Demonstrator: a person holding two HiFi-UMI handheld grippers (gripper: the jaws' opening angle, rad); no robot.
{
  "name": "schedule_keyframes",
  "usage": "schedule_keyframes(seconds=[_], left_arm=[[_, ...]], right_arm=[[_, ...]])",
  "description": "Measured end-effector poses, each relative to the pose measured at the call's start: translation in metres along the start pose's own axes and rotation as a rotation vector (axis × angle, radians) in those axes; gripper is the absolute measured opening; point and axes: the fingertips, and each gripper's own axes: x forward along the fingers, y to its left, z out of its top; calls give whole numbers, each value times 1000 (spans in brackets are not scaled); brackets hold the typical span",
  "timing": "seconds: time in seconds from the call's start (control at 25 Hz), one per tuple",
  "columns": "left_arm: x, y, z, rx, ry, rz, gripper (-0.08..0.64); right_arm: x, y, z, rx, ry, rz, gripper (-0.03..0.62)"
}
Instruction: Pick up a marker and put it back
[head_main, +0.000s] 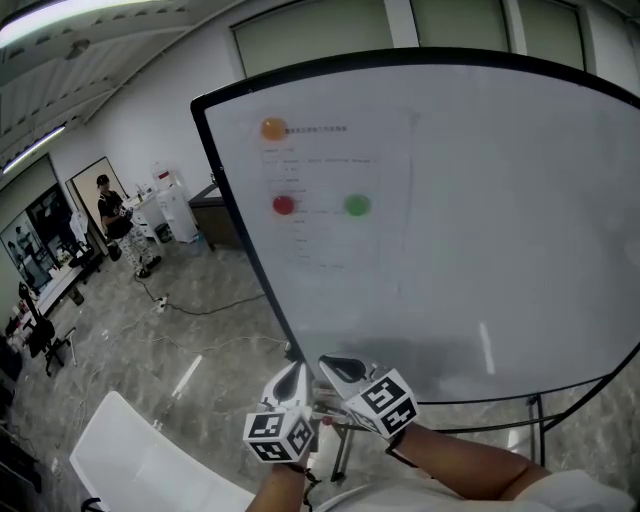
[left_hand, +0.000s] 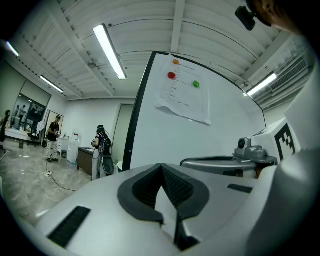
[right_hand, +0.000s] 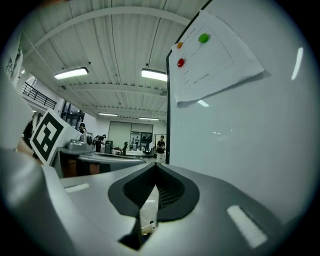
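No marker shows in any view. A large whiteboard (head_main: 480, 260) on a black frame fills the head view, with a paper sheet (head_main: 330, 190) pinned by an orange (head_main: 273, 128), a red (head_main: 284, 205) and a green magnet (head_main: 357, 206). My left gripper (head_main: 293, 380) and right gripper (head_main: 335, 368) are held side by side just below the board's lower left edge. In the left gripper view the left gripper (left_hand: 161, 166) is shut with nothing between its jaws. The right gripper (right_hand: 155, 165) in its own view is shut and empty too, close to the board (right_hand: 250, 140).
The board's black stand (head_main: 540, 420) runs down at the lower right. A white flat surface (head_main: 140, 460) lies at the lower left. Cables (head_main: 200, 305) trail over the grey floor. People (head_main: 110, 210) and furniture stand far back at the left.
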Motion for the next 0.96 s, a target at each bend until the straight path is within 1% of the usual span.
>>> schedule_keyframes(seconds=[0.12,0.28,0.76,0.96], left_arm=[[2,-2,1,1,1,-7,2],[2,-3,1,-20,2,-17,2],[-3,-2,-2,-7,9,-23,2],[-6,-5,4,-17,3,-14,2]], right_arm=[[-1,1,6,-6,-10,1,2],[-2,4,11,-6,-17,3,2],[-4,14,21,-11,-26,21,2],[-8,18,27,-19,-33,27,2]])
